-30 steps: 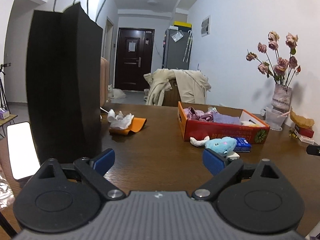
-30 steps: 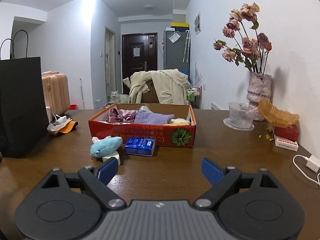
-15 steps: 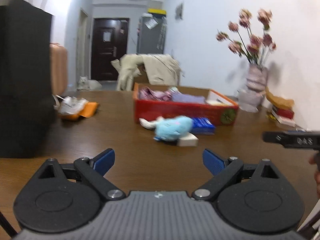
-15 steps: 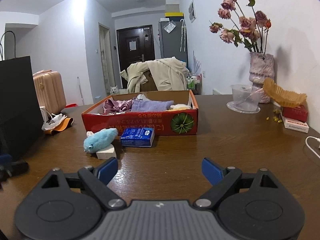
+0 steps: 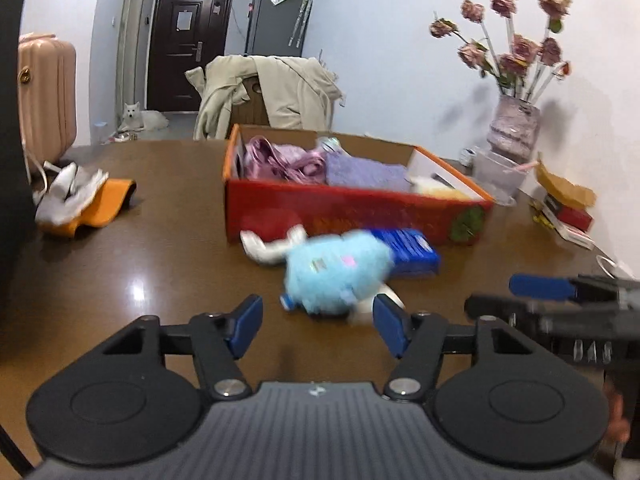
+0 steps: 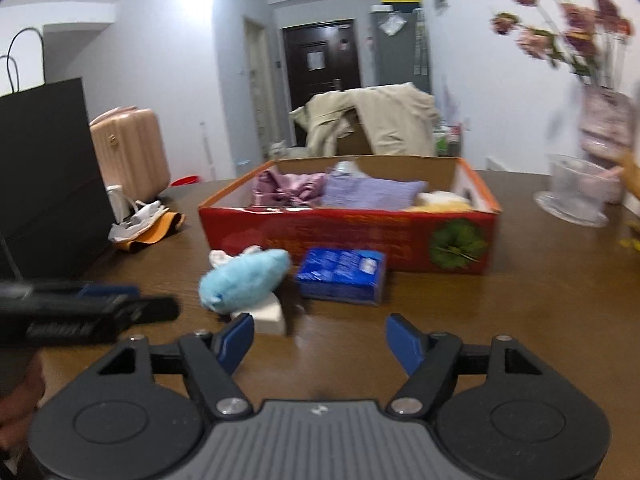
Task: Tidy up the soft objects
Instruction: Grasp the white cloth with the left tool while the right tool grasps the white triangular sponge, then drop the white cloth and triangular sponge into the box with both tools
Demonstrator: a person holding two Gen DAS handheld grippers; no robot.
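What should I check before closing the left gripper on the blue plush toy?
1. Left gripper lined up with the blue plush toy: ok.
2. Its jaws, just been closing, nothing between them: ok.
3. Toy within reach of the pads: cannot tell.
4. Toy lies on a white block, may lift too: not ok.
5. Right gripper empty, apart from toy: ok.
6. Red box has room: cannot tell.

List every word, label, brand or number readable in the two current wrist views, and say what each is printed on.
None reads with certainty.
Other gripper's side: pale characters, blurred; not readable.
Red box, front wall: yellow print beside a green round emblem, too blurred.
Blue packet: white print, too blurred.
Paper on the dark door: too small.
Blue plush toy: small coloured patches, no text.
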